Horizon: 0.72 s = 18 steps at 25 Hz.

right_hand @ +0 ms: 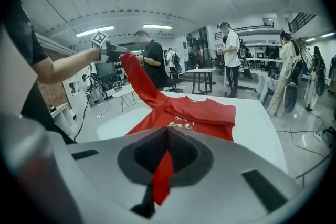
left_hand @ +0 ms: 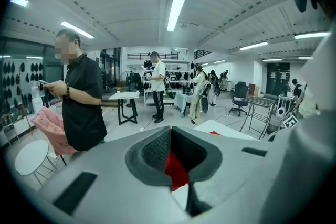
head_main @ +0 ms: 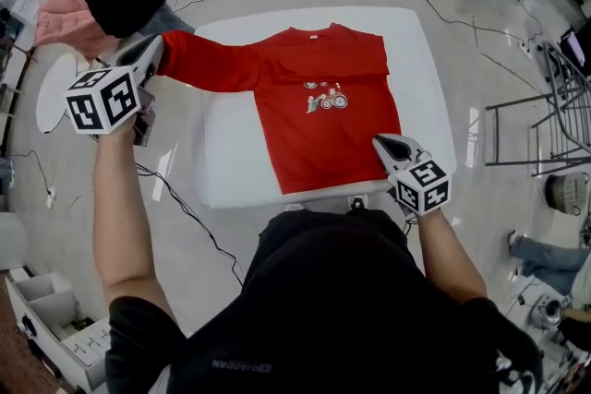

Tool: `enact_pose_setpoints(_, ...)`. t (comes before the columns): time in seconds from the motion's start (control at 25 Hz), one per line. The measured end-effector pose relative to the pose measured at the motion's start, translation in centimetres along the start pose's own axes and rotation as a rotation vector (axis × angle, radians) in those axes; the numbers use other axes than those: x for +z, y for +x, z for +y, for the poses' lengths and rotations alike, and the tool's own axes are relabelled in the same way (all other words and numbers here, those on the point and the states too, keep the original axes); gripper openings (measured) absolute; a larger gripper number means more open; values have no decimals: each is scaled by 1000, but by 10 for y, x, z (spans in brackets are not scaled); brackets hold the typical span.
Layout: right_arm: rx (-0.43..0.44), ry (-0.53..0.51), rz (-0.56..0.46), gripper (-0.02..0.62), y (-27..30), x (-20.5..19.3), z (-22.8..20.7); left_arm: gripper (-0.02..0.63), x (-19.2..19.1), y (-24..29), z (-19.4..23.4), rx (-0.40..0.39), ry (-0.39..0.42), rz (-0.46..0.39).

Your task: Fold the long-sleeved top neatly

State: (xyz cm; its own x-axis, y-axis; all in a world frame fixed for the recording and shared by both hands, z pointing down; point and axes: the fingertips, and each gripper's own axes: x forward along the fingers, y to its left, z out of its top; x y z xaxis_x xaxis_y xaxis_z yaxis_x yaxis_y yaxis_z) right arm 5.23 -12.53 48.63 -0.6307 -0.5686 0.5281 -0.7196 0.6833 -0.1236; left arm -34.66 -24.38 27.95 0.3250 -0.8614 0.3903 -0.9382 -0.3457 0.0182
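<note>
Long-sleeved top (head_main: 325,111) on white table (head_main: 231,163)

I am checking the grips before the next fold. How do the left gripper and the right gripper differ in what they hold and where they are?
The left gripper pinches the end of the top's stretched sleeve; the right gripper pinches the top's bottom hem. The left gripper is raised, beyond the table's side edge; the right gripper is low, at its near edge. Both have their fingers shut on red cloth.
</note>
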Motion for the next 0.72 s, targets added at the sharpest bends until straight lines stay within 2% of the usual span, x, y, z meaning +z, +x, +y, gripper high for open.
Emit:
enact_pose_setpoints(0.32, 56, 0, -43, 5, -5, 8, -37, 11, 39, 42, -74, -36, 44, 5)
enact_pose_setpoints(0.52, 79, -10, -52, 5, -12, 4, -63, 11, 46, 75, -122, -61, 43, 7)
enact_pose_setpoints(0.72, 110, -12, -56, 5, -14, 3, -83, 11, 51, 102, -165, -73, 91, 43)
